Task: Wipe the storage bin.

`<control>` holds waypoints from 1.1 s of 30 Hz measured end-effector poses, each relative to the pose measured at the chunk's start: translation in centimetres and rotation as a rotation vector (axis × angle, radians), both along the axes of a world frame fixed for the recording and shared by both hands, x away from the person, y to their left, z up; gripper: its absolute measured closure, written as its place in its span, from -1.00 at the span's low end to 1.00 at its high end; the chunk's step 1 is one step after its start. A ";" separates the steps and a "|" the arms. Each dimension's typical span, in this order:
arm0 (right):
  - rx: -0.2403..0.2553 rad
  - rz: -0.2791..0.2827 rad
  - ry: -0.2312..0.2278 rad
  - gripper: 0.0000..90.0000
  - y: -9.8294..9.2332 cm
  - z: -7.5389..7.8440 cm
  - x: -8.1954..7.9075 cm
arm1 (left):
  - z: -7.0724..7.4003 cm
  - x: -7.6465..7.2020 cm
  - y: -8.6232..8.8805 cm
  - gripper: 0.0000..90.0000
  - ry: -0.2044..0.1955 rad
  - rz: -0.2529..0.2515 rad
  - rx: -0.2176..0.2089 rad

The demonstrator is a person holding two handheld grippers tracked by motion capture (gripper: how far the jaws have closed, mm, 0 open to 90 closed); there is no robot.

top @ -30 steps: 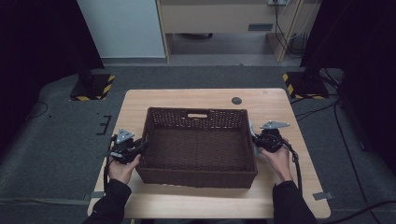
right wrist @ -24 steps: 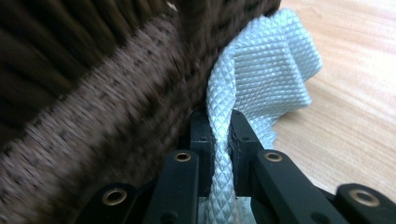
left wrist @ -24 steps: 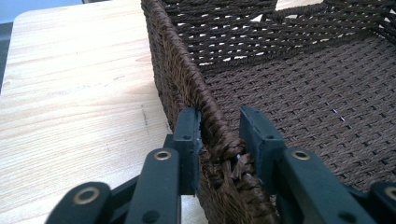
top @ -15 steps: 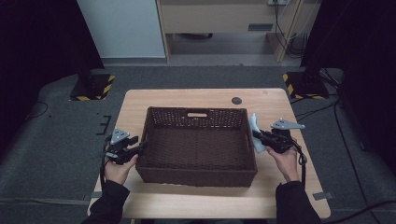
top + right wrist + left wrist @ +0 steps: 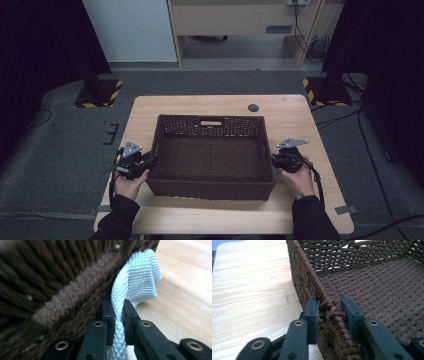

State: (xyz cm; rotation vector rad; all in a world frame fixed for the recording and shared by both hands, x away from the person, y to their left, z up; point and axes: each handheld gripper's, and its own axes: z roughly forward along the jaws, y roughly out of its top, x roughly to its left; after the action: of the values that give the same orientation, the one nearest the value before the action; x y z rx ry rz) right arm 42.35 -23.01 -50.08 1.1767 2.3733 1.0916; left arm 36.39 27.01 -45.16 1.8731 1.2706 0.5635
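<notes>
So the big brown woven basket (image 5: pixel 211 155) sits in the middle of the wooden bench (image 5: pixel 295 120), empty inside as far as the high view goes. The left gripper (image 5: pixel 330 308) has its jaws straddling the braided rim of the basket's left wall, one jaw outside and one inside. They've just been closing in on that rim; the outside jaw is against the weave, but there's a sliver of gap on the inside one, so I'd call it not quite clamped yet.

The right gripper (image 5: pixel 117 310) is shut tight on a folded white cloth (image 5: pixel 140 277) with a diamond texture, held right up against the outside of the basket's right wall. The cloth looks to be touching the rim there, though that part of the shot is blurry.

My read: this is the bit where the left side steadies the basket while the cloth gets brought over the edge. The next move probably calls for lifting the cloth clear of the rim and carrying it inward over the open basket before letting go. The left jaws need to finish biting the rim first, or the basket could skid across the bench.

There's also a small dark round thing (image 5: pixel 253 107) near the far edge, well away from all this.
</notes>
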 end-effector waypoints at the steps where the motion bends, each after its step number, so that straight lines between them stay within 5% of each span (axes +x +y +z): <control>1: 0.000 0.000 0.000 0.86 0.0 0.0 0.0 | 0.0 0.0 -0.1 0.52 -0.002 0.009 -0.001; 4: -0.015 0.004 0.009 0.86 0.3 -0.1 0.0 | 0.0 -0.2 -0.2 0.56 -0.009 0.023 0.001; 6: 0.028 -0.008 -0.028 0.85 -0.1 0.9 -0.2 | 0.1 -0.2 -0.3 0.57 -0.011 0.027 0.012; 7: 0.094 -0.019 -0.097 0.86 -0.8 2.4 -0.5 | 0.1 -0.1 -0.3 0.58 -0.012 0.030 0.010; 13: 0.134 0.006 -0.189 0.86 -1.4 4.6 -1.4 | 0.0 0.6 -0.2 0.58 -0.013 0.035 0.003; 22: -0.026 0.039 -0.025 0.86 0.4 0.4 -0.1 | 0.0 1.3 0.0 0.55 -0.018 0.024 -0.001; 26: -0.033 0.039 0.019 0.86 0.6 -0.7 0.2 | -0.1 1.2 0.3 0.42 -0.032 0.020 -0.005; 29: -0.009 0.022 -0.017 0.86 0.1 0.2 -0.1 | 0.0 1.0 0.4 0.29 -0.039 0.009 -0.005; 33: 0.125 0.003 -0.186 0.86 -1.4 4.0 -1.6 | 0.1 0.7 0.4 0.15 -0.049 -0.014 0.008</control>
State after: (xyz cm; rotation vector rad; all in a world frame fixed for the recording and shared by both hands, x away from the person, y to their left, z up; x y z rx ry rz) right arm 40.70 -24.42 -46.06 1.0598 2.1940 1.3062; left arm 37.13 27.45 -45.03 1.8621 1.2242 0.6050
